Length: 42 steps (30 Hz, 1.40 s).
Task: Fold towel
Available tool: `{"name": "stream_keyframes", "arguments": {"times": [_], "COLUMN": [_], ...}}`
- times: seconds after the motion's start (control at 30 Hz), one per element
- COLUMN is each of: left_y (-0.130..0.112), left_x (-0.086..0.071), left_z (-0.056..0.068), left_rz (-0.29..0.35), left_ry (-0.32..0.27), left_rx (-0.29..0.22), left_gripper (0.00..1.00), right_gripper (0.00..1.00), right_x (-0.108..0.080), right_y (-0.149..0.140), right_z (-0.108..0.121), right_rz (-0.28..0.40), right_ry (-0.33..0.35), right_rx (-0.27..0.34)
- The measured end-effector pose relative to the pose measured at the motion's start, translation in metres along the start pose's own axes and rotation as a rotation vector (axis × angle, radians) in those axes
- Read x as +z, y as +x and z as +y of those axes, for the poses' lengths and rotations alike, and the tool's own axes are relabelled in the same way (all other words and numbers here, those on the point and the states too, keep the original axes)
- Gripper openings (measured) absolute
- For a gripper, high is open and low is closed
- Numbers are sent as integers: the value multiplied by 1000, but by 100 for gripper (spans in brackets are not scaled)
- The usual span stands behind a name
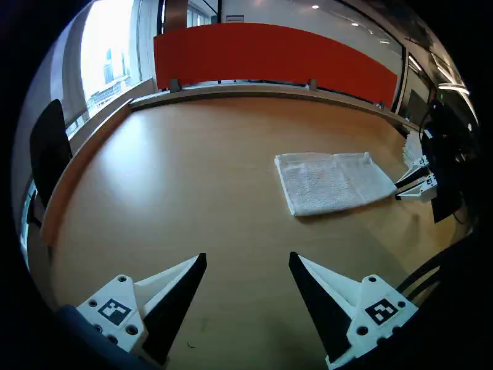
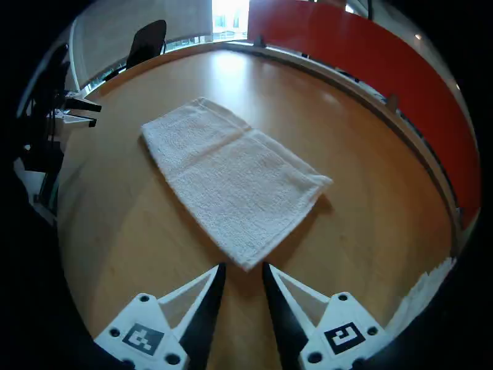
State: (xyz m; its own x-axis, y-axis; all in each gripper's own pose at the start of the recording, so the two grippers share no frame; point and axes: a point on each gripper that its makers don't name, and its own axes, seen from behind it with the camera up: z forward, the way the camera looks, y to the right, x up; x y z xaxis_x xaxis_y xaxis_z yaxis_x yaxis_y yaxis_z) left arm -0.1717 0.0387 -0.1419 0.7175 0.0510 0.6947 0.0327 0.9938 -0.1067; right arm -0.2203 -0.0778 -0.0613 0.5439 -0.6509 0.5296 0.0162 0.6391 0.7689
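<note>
**Right gripper poised at the towel's corner**

Nearest me, in the right gripper view, my right gripper [image 2: 243, 268] has its fingers a narrow gap apart with bare wood between them. The tips sit just at the near corner of the white towel [image 2: 231, 179], and nothing is clamped. My left gripper [image 1: 246, 259] hangs spread wide over bare desk [image 1: 185, 185], well apart from the towel.

The towel lies flat mid-desk with a crease or seam across its middle. I judge it folded perhaps once, with another fold left, though I cannot count layers. Beyond it, the red partition [image 1: 277, 55] lines the desk's far edge. A white stack [image 2: 425, 290] at the desk's edge is cut off; it may be more towels.
</note>
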Motion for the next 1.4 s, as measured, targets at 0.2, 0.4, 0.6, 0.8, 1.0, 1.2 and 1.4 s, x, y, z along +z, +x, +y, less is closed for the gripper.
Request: {"name": "stream_keyframes", "arguments": {"times": [0.2, 0.4, 0.6, 0.8, 1.0, 1.2, 1.4], "left_y": [-7, -11, -13, -13, -11, -12, -11], "left_x": [-7, -11, -14, -16, -17, -19, -21], "left_z": [-4, -9, -12, -10, -7, -5, -7], "left_rz": [-3, -6, -3, 4, 10, 15, 32], "left_ry": [-1, 2, 8, 7, 2, 0, 15], "left_rx": [-4, 1, -10, -28, -25, -29, -24], "left_gripper": [99, 99, 99, 99, 99, 99, 99], "right_gripper": [28, 19, 3, 2, 2, 2, 2], "right_x": [0, 0, -1, -4, -10, -19, -28], "right_y": [3, 5, 8, 9, 13, 13, 11], "right_z": [0, -1, -5, -7, -5, -1, 3], "right_rz": [2, 1, 8, 12, 21, 29, 32], "right_ry": [5, 11, 14, 9, -7, -35, -53], "right_rx": [5, -5, -21, -18, -17, -8, 11]}}
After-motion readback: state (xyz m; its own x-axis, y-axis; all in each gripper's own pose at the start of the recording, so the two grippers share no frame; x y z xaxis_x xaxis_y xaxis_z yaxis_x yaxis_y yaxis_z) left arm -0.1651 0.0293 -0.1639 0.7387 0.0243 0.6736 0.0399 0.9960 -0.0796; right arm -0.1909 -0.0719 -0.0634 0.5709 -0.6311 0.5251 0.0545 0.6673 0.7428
